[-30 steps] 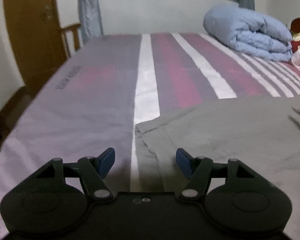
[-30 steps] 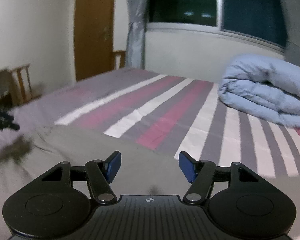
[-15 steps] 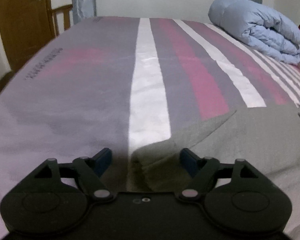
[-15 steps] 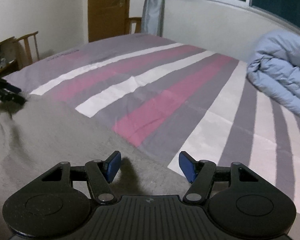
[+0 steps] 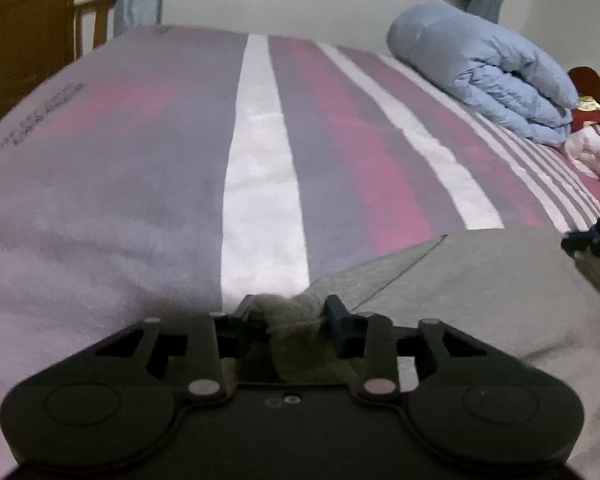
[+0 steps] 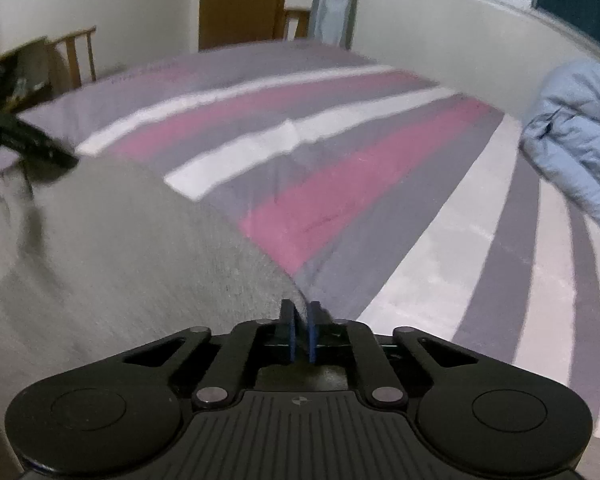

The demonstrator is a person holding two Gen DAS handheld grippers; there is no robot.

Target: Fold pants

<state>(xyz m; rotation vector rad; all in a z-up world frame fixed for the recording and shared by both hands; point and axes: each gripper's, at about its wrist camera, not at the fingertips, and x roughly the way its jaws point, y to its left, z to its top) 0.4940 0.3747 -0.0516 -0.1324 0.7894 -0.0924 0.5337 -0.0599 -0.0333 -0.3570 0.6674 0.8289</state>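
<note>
Striped bedding in grey, pink and white fills most of what my left wrist camera sees: the bed sheet (image 5: pixel 260 184) runs back to a pale wall, with a rolled blue duvet (image 5: pixel 488 80) at the far right and a wooden door (image 5: pixel 24 32) at the far left. At the bottom of that view my left gripper (image 5: pixel 288 312) has its jaws closing on a bunched corner of the grey pants (image 5: pixel 480 288), and the fabric is wadded between the blue pads, so I read this as a grip. The rest of the garment lies flat on the sheet to the right, where the other tool's dark tip shows at the frame edge. From the right wrist camera the same sheet fans away toward a window wall, with the duvet at the right edge and a wooden chair (image 6: pixel 76 56) at the left. My right gripper (image 6: pixel 300 320) is clenched, its pads nearly together with a thin edge of the pants (image 6: pixel 132 248) pinched between them. I judge that I hold the two corners of one end so the cloth can be lifted evenly and carried over in one fold.
</note>
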